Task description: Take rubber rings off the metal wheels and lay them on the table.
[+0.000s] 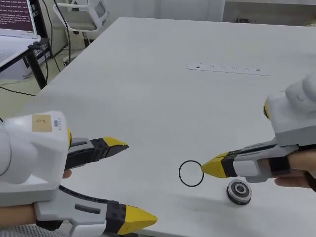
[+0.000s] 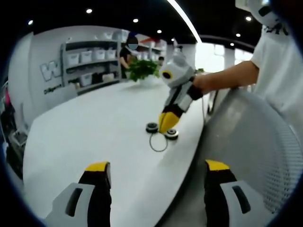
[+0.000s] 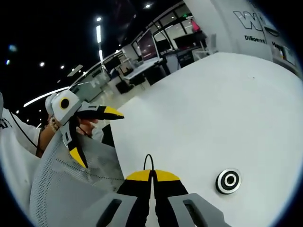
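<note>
Right tongs are clenched on the edge of a black rubber ring, which lies roughly flat on the white table, its loop reaching out from the tips toward the left tongs. Those gape wide at the table's near edge. Just beside the right tongs, a metal wheel lies flat, hub facing up.
</note>
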Action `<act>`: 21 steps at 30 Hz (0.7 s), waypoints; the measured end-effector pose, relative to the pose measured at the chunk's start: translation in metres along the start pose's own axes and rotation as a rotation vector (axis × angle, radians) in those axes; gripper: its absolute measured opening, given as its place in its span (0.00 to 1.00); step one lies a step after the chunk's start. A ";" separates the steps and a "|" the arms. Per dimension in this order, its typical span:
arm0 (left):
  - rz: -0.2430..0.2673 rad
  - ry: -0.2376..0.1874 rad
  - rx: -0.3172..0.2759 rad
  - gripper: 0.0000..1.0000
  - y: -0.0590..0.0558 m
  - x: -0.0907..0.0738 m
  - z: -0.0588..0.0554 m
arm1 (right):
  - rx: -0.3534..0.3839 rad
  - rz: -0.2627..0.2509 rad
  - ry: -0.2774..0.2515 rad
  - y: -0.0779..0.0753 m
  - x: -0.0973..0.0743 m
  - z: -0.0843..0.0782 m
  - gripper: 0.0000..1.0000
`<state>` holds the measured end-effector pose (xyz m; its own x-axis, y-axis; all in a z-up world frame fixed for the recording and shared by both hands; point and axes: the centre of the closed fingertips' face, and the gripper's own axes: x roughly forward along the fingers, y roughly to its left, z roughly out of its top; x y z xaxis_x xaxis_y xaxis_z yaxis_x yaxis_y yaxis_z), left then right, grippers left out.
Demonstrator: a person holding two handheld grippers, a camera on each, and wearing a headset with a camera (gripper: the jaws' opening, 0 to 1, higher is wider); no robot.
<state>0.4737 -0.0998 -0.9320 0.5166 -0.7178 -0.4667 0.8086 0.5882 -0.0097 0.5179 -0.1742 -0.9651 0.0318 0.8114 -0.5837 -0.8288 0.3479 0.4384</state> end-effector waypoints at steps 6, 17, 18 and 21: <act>-0.010 0.014 -0.002 0.81 -0.001 0.001 -0.003 | 0.052 -0.023 0.031 -0.010 0.007 -0.019 0.00; 0.014 0.026 -0.011 0.79 0.003 0.000 -0.006 | 0.111 -0.063 0.050 -0.022 0.013 -0.032 0.00; 0.015 0.027 -0.011 0.79 0.002 0.000 -0.006 | 0.109 -0.076 0.057 -0.025 0.014 -0.034 0.00; 0.015 0.030 -0.016 0.79 0.002 0.000 -0.007 | 0.106 -0.088 0.070 -0.029 0.014 -0.037 0.00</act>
<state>0.4737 -0.0961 -0.9379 0.5198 -0.6976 -0.4931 0.7960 0.6050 -0.0169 0.5224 -0.1901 -1.0113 0.0596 0.7420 -0.6677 -0.7609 0.4668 0.4508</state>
